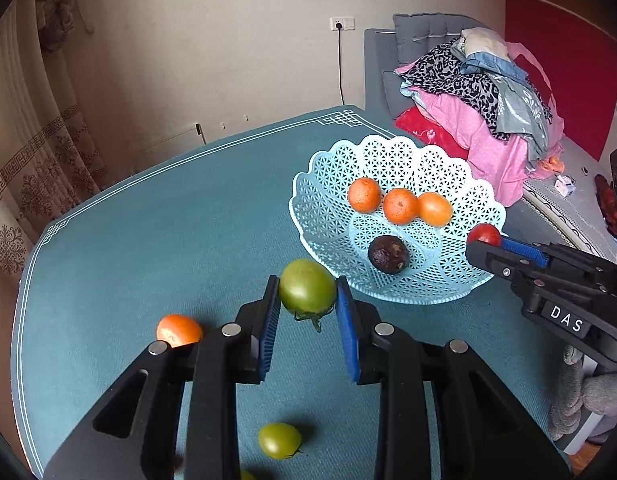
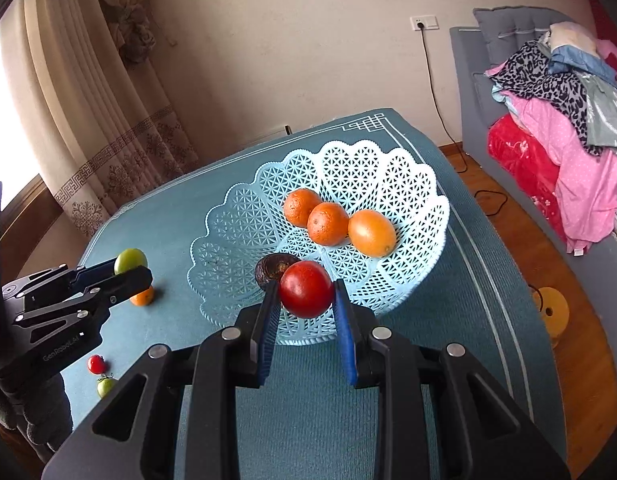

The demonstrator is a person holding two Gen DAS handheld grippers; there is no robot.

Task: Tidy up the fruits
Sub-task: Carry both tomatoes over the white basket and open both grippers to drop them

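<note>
While left gripper (image 1: 307, 300) clamps green tomato (image 1: 307, 286), right gripper (image 2: 306, 300) clamps red tomato (image 2: 306, 289).

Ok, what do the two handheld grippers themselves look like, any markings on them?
Both are black plastic with silver bolt heads and blue ribbed pads on the fingers. The left gripper carries faint "GenRobot.AI" lettering on its body, seen from the right wrist. The right gripper has a "DAS" label, seen from the left wrist. No cables show.
</note>
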